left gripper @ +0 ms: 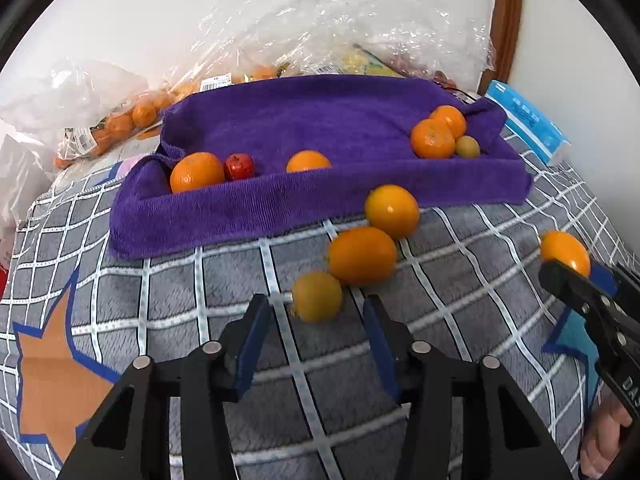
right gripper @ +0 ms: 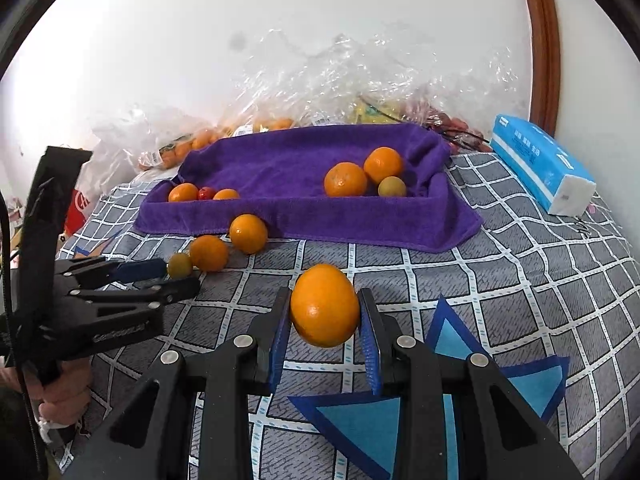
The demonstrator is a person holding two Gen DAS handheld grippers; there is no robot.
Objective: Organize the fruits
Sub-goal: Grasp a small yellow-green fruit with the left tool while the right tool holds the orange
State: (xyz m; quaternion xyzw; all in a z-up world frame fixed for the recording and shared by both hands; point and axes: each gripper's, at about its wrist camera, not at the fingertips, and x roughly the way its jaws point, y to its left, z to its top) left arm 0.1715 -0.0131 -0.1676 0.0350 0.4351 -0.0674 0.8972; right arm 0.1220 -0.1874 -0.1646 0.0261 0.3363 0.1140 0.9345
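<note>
The right hand-held gripper (right gripper: 325,326) is clamped on an orange (right gripper: 324,306), held above the checked blanket (right gripper: 500,280). The left hand-held gripper (left gripper: 316,312) stands apart around nothing – a small yellowish fruit (left gripper: 317,297) lies just past its fingertips, not pressed by either pad. Beyond it, two oranges (left gripper: 362,255) (left gripper: 392,211) lie on the blanket in a row running up to the front edge of the purple towel tray (left gripper: 240,216). Inside the tray, at the left, sit two oranges (left gripper: 197,172) (left gripper: 308,161) with a small red fruit (left gripper: 239,166) between them – at the right corner, two oranges (left gripper: 432,139) (left gripper: 450,118) and a small green fruit (left gripper: 467,147) cluster together. Clear bags of fruit (left gripper: 120,124) lie behind the tray, and a blue tissue pack (right gripper: 540,164) to its right.
</note>
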